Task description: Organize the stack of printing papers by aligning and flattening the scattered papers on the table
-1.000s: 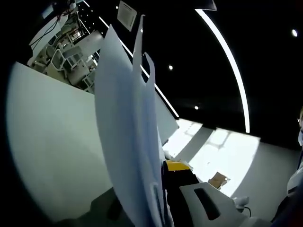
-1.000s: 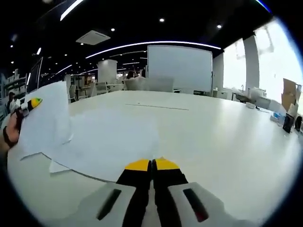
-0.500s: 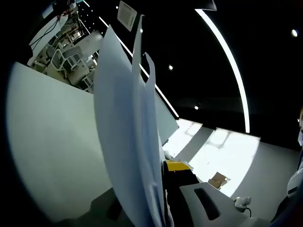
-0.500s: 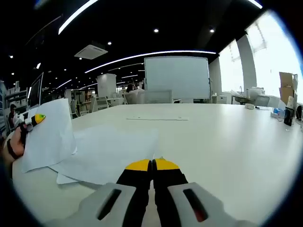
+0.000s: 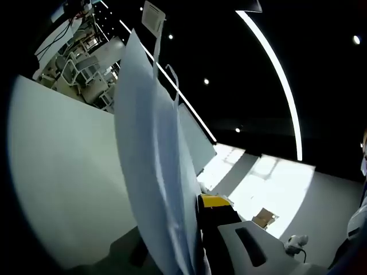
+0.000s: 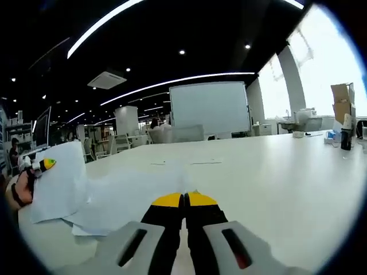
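Your left gripper has its jaws clamped on the thin white printing sheets, lifting that end, probably to square the edges. Your right gripper, jaws pressed together and empty, pins the sheets' far edge against the wide white counter, just ahead of its tips.

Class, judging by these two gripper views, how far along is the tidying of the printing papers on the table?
Done: nothing looks squared up yet. In hand: the left gripper is shut on the papers, lifting one end of them off the white table. The right gripper is shut, its tips low at the near edge of the sheets. Left: the sheets sit fanned with corners offset, so aligning and flattening remain.
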Available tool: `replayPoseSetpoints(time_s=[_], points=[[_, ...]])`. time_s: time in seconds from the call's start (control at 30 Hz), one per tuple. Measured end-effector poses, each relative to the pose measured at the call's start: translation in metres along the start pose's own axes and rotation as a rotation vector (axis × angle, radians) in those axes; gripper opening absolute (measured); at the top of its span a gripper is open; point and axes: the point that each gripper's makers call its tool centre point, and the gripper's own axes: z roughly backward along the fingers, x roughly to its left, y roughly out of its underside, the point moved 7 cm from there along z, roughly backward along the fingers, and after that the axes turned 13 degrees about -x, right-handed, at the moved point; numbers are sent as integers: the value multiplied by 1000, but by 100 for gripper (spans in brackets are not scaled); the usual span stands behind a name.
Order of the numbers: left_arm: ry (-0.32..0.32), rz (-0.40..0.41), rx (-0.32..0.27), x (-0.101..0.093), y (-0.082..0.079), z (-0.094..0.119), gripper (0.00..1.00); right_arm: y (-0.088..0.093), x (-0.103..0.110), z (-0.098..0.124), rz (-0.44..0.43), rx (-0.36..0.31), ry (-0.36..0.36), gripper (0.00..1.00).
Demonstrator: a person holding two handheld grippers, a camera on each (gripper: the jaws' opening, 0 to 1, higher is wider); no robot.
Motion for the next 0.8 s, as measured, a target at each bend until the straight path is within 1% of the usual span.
replayPoseSetpoints(time_s=[0.2, 0.5, 0.67, 0.8], points=[[0, -2, 0, 0, 0, 0, 7, -9, -6, -1, -1, -26, 6, 0], [0, -3, 0, 0, 0, 0, 7, -14, -7, -2, 8, -33, 4, 0], [0, -6, 1, -1, 1, 0, 7, -25, -6, -1, -5, -49, -3, 0], [-1, -6, 1, -1, 0, 1, 7, -38, -4, -2, -2, -67, -15, 0]])
